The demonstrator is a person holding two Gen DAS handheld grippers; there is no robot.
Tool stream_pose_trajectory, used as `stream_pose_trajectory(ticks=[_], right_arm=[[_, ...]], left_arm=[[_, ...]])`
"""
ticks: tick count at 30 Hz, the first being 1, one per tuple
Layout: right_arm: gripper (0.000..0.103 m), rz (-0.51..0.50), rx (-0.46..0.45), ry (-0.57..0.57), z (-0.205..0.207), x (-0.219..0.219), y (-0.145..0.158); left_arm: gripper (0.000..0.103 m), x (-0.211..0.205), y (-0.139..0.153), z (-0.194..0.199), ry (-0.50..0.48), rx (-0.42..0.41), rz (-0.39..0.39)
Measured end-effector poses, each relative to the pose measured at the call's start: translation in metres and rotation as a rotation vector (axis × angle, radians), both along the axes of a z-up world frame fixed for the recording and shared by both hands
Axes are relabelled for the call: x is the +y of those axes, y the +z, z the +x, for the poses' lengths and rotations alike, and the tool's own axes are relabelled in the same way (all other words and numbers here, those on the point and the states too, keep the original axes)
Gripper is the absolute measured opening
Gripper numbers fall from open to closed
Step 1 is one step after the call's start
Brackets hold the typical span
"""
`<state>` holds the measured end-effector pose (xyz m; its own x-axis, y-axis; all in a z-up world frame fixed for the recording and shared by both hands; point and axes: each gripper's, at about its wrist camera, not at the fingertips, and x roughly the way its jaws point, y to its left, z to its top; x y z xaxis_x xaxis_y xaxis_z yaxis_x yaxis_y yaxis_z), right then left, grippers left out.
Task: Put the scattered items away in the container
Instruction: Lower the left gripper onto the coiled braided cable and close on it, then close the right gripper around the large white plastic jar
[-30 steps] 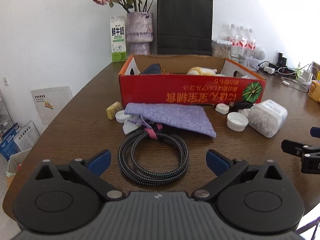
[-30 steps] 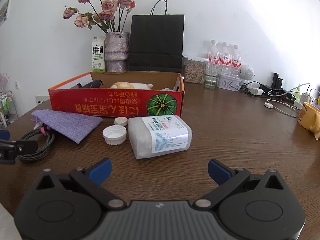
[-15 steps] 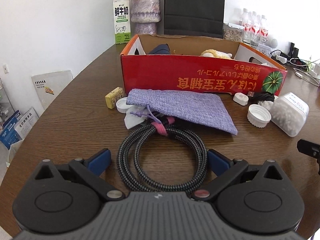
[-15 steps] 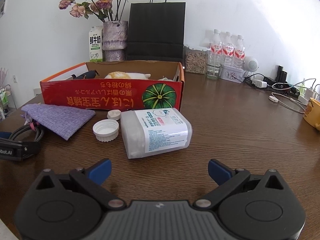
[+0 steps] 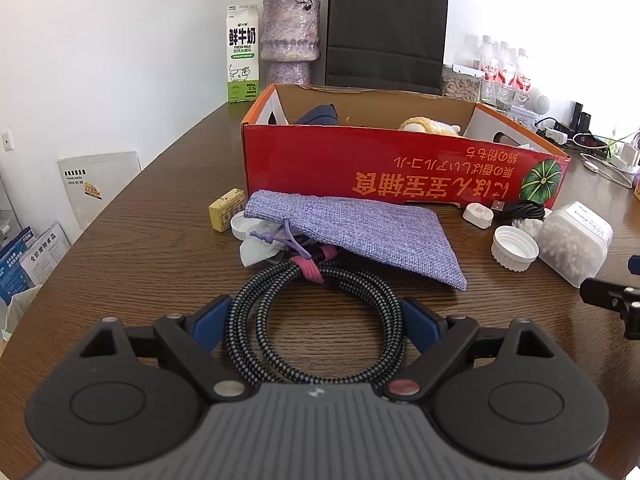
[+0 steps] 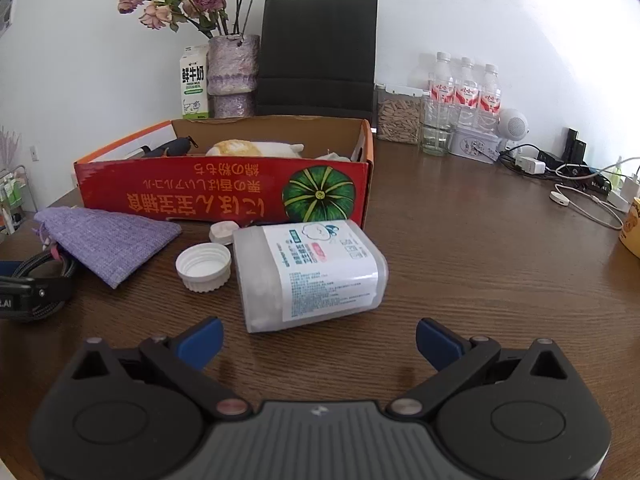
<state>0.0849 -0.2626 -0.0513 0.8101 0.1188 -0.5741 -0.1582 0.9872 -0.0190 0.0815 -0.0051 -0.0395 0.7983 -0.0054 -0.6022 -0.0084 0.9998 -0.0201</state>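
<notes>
Left claw (image 5: pixel 314 322): spread wide, its two blue pads flanking the coiled braided cable (image 5: pixel 314 320) on either side; pads sit just beside the coil's outer turns, and contact cannot be confirmed; nothing is pinched. The coil lies flat on the tabletop (image 5: pixel 152 240), directly ahead of and between the fingers; its pink tie points away from the claw, toward the purple pouch (image 5: pixel 356 236), which overlaps the coil's far end. The red cardboard box (image 5: pixel 400 172), the container, stands beyond the pouch, straight ahead.

Right claw (image 6: pixel 318 340): likewise spread, holding nothing; the clear plastic tub (image 6: pixel 310 274) lies on its side just ahead, long axis running roughly across the claw's opening; a white cap (image 6: pixel 204 266) rests just beside the tub's left end.

Judgement: the left claw is nearer to a grasp, since the cable is already bracketed; closing across the coil's width appears the governing move; the pouch resting on the far end may drag along when the cable is lifted.
</notes>
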Motion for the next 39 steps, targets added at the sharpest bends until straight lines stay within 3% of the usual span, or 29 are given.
stream_pose_trajectory(ticks=[17, 18, 20, 39], right_arm=[[0.103, 0.002, 0.020, 0.038, 0.043, 0.005, 0.006], [0.102, -0.001, 0.022, 0.039, 0.046, 0.006, 0.006], [0.090, 0.001, 0.025, 0.046, 0.048, 0.008, 0.005], [0.086, 0.062, -0.027, 0.031, -0.018, 0.005, 0.006]], left_arm=[[0.091, 0.000, -0.002, 0.000, 0.002, -0.008, 0.002], [0.091, 0.000, -0.002, 0.000, 0.002, -0.008, 0.003], [0.091, 0.000, -0.002, -0.001, 0.000, -0.006, 0.003], [0.090, 0.000, 0.000, -0.017, -0.002, -0.011, -0.010]])
